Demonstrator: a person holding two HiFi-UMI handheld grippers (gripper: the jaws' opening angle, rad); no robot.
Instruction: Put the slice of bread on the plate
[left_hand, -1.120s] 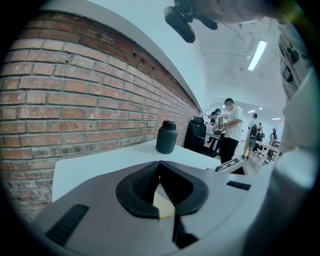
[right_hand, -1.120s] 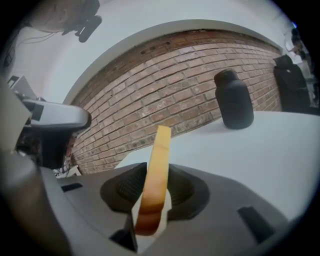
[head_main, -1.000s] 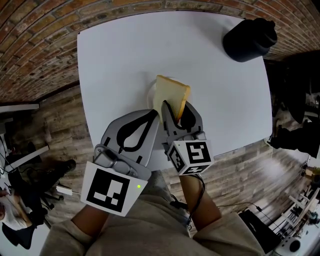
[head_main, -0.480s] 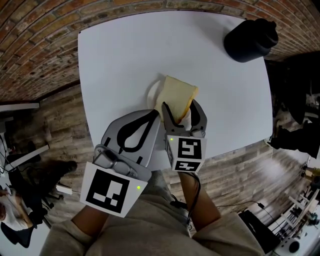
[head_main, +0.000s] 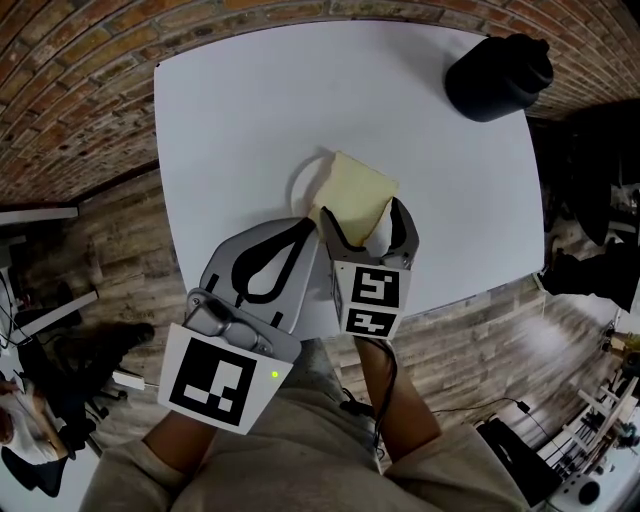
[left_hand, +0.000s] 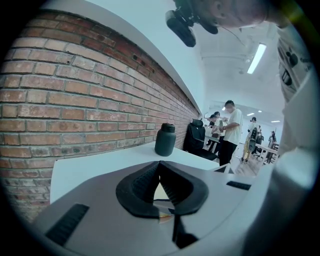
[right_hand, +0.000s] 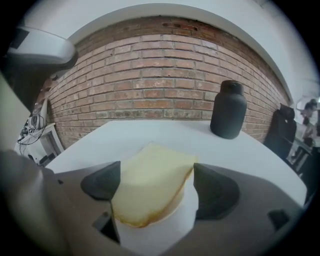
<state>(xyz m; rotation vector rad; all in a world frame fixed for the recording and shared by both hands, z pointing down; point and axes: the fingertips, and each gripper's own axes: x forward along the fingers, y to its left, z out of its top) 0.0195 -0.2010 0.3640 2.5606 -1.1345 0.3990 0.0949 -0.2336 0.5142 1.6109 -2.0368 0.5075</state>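
Since a second ago, the slice of bread (head_main: 358, 195) has tipped over from standing up to lying down, and the right gripper (head_main: 365, 222) has let go of it. Its jaws are opening right now. In the right gripper view the dark pads (right_hand: 102, 181) sit far apart, one on each side of the bread, and neither one presses on it.

The bread lies on the white plate (head_main: 303, 185) and hides most of it. The brown crust end is closest to the right gripper. The long way of the bread points away from that gripper, toward the far side of the table (head_main: 250, 110).

So the bread is straight ahead of the open jaws and between them. I think the next move is to pull the right gripper straight back toward the person, so the pads do not bump the bread and drag it off.

The left gripper (head_main: 300, 235) hangs just beside the right one. Its jaws are pressed together with nothing in them. It is a bit farther from the bread.

A black bottle (head_main: 498, 78) stands well apart, at the far corner.
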